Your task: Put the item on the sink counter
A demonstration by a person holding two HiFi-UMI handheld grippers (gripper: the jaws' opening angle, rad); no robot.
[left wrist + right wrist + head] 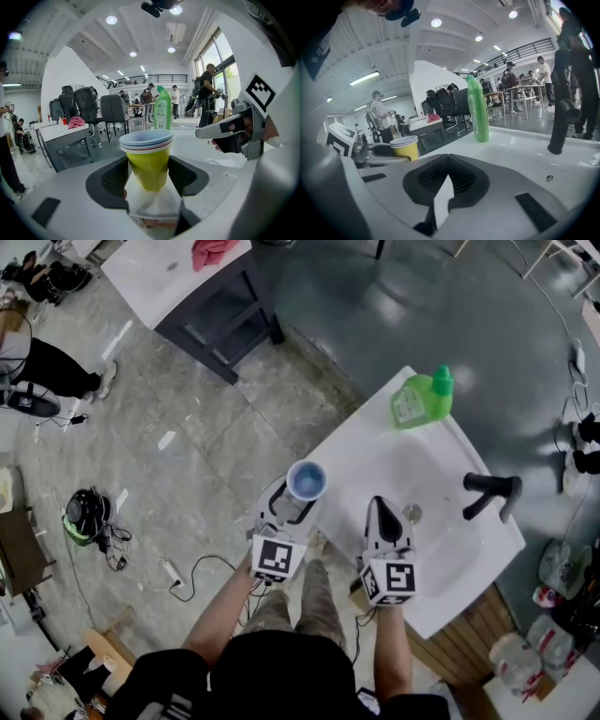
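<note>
**Left claw** [149, 174]: clamped on the yellow plastic cup [147, 159], the lowest of an upright stack of nested cups with blue and white rims. The stack is held at the left edge of the white sink worktop [370, 451]. Whether it is over the worktop or just outside it cannot be told.

**Right claw** [446, 180]: jaws together on nothing, just right of the left claw, over the worktop.

**Hazards:**
- Let go here, the stack could land half off the edge and drop to the floor [187, 456].
- A tilt at release would probably topple so light a stack.
- Too hard a squeeze might buckle the thin wall.

**Surroundings:**
- The green plastic bottle [422, 399] stands ahead and right of the left claw.
- The drain [412, 513] lies just right of the right claw's tip.
- The black tap [492, 491] is farther right.
- Bare worktop lies ahead of the stack; only the right claw crowds its right side.
</note>
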